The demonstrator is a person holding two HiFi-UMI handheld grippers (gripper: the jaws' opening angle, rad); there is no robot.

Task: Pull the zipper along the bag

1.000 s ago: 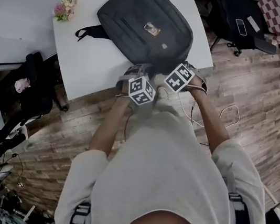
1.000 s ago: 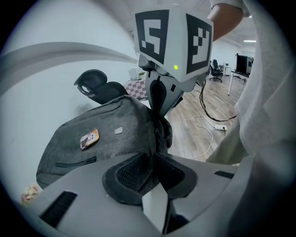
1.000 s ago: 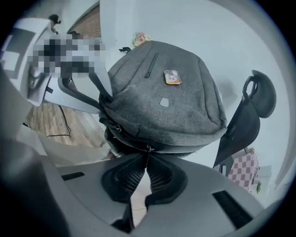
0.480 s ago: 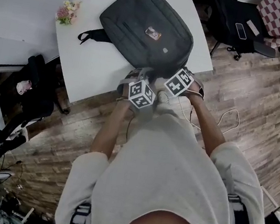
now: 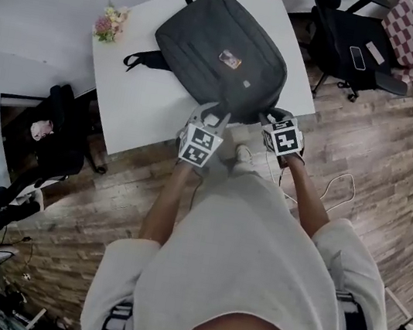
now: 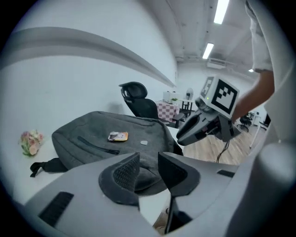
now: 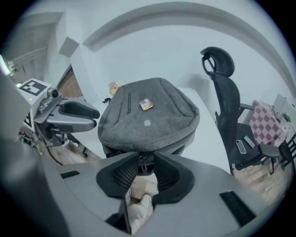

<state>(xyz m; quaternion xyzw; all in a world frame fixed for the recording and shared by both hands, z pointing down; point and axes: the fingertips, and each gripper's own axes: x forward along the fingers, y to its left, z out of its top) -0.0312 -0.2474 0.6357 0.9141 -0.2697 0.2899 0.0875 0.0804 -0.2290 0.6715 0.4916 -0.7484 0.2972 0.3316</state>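
Finds the bag [image 5: 219, 51] flat on the white table [image 5: 142, 106], near end at the table's front edge, just ahead of both grippers. Shows the right gripper [image 7: 145, 173] with pads apart (jaws have just been opening), nothing pinched. Frames the zipper pull [image 7: 142, 163] in the gap between those pads, dangling at the bag's near rim, straight ahead and a touch above. Shows the left gripper [image 6: 149, 170] likewise parted, jaws just opened further, only the bag's near edge visible through the gap, no fabric pressed.

Puts the right gripper nearer the pull than the left, to judge from the right gripper view. Suggests a zipper line following the bag's rim, so running across the grippers at this end, not away from them. Probably calls for a fresh pinch on the pull, then a sideways draw along that rim.

Cannot tell whether the pull sits between the pads or just beyond them. Hides the zipper track under the dark fold of the rim, teeth open or closed unreadable. Covers much of both grippers with the marker cubes [image 5: 200, 144] in the head view.
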